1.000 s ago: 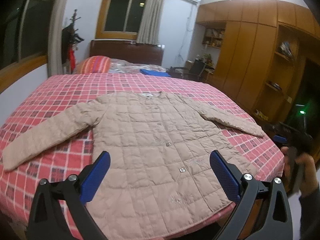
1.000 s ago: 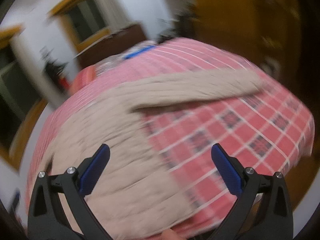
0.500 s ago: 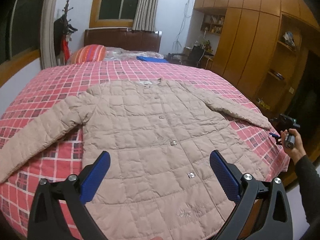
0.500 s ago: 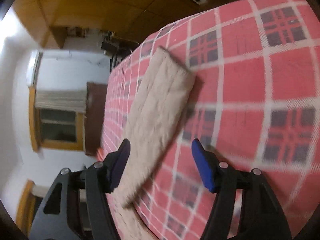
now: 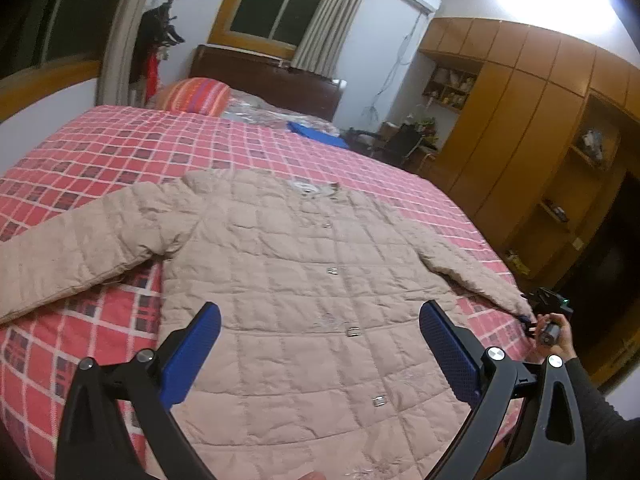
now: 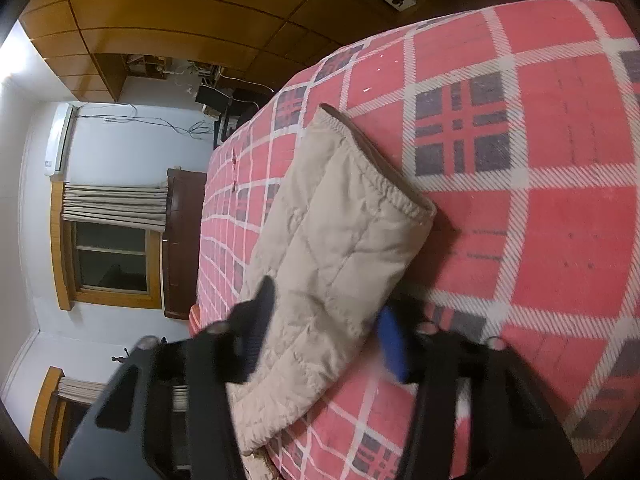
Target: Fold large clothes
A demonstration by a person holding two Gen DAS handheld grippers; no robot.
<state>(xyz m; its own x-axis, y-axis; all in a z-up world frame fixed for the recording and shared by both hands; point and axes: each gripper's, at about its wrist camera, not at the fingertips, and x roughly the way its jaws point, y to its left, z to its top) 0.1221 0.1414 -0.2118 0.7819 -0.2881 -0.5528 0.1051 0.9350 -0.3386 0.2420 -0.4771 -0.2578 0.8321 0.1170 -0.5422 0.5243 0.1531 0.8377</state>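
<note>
Right wrist view: right gripper point(image 6: 326, 320) jaws have narrowed around the jacket point(image 5: 304, 280) cuff, left gripper point(image 5: 320, 340) jaws still spread.

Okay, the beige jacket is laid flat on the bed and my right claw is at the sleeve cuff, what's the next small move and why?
Probably close the right claw on the sleeve cuff. Its fingers straddle the sleeve just behind the cuff with a gap on each side, so nothing is gripped. The jacket lies flat and buttoned, ready for the sleeve to fold inward. The left claw hangs open above the hem.
</note>
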